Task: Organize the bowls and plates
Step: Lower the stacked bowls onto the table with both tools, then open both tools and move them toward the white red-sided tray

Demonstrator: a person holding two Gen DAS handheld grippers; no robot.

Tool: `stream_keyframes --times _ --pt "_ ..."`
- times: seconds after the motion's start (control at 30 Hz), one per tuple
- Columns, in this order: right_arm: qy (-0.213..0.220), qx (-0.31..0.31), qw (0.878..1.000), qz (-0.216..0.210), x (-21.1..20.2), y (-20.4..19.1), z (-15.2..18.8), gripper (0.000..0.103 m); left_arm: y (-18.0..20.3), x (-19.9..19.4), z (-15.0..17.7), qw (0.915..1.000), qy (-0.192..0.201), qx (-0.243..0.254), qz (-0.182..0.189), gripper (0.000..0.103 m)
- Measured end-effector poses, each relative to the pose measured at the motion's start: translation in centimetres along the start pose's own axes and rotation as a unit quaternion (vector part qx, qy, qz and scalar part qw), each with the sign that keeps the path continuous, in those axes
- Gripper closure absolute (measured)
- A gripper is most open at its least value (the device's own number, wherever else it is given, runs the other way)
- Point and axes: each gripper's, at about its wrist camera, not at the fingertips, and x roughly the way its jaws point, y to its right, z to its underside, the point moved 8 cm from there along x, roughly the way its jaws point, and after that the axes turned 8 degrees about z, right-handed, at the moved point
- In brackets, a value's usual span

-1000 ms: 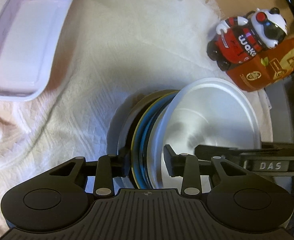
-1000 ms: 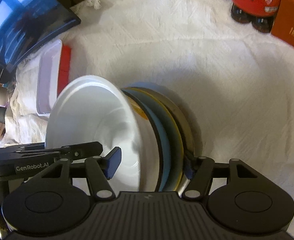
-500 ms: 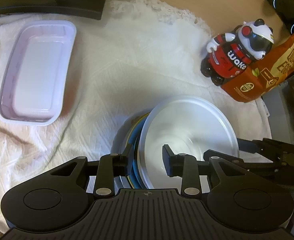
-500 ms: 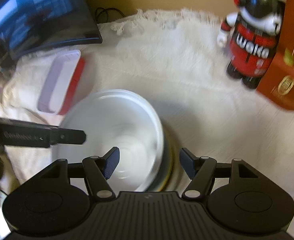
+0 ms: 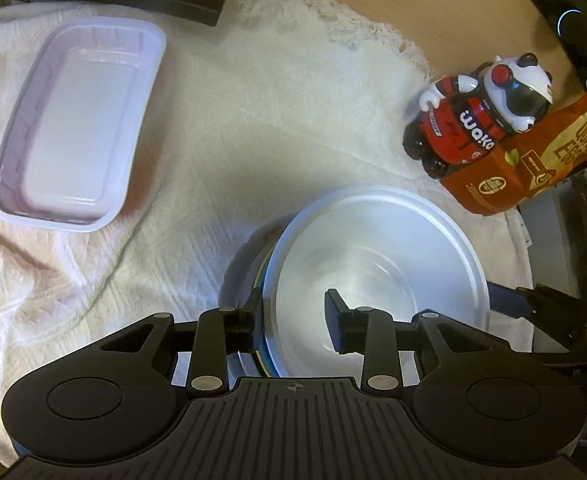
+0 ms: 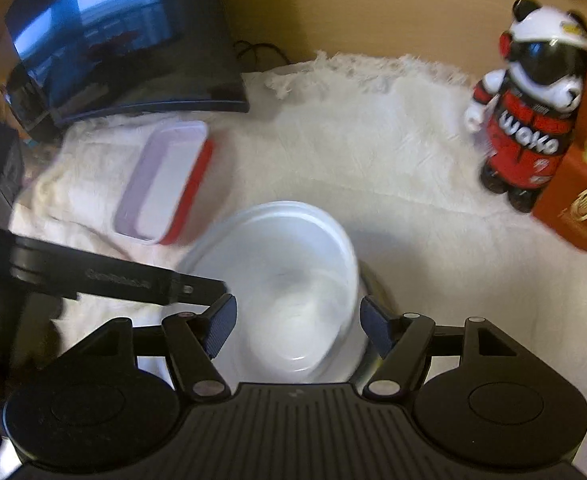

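A round white plastic bowl [image 5: 381,272] sits on top of a small stack of plates [image 5: 249,280] whose grey, yellow and blue rims show at its left, all resting on a rumpled white fringed cloth [image 5: 221,128]. The left gripper [image 5: 293,312] straddles that left edge: one finger lies outside the plate rims, the other inside the bowl, the jaws closed in on the stack's edge. The right gripper [image 6: 297,320] hovers above the bowl [image 6: 277,280] with its jaws spread apart, one finger to each side and clear of the rim. A rectangular white plastic tray [image 5: 77,124] lies well apart on the cloth. A panda figurine in red [image 5: 473,112] stands beside an orange snack bag [image 5: 525,164].
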Motion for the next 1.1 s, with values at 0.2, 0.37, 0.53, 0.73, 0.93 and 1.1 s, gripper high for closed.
stream_keyframes --times 0.2,0.37,0.53,0.73,0.93,1.1 --pt "0.087 -0.109 0.978 0.153 -1.0 -0.2 0.2 0.031 0.0 0.5 0.3 1.0000 -0.002 0.004 -0.006 0.068" --pt "0.112 -0.101 0.976 0.158 -2.3 0.1 0.1 0.021 0.1 0.3 0.2 1.0000 -0.002 0.009 -0.004 0.069" --pt "0.050 -0.007 0.997 0.054 -1.8 1.2 0.4 0.021 0.4 -0.8 0.3 0.9999 0.006 0.015 -0.004 0.072" --pt "0.002 0.065 0.998 -0.003 -0.8 1.8 0.9 0.037 1.2 -2.4 0.0 0.9996 0.016 0.018 0.015 0.074" --pt "-0.002 0.073 0.997 -0.019 -1.0 1.1 1.2 0.041 1.0 -1.9 -0.2 0.9998 0.007 0.010 0.017 0.074" --pt "0.000 0.066 0.997 -0.026 -1.5 1.1 0.9 0.041 0.7 -1.3 -0.3 0.9999 0.004 0.009 0.008 0.074"
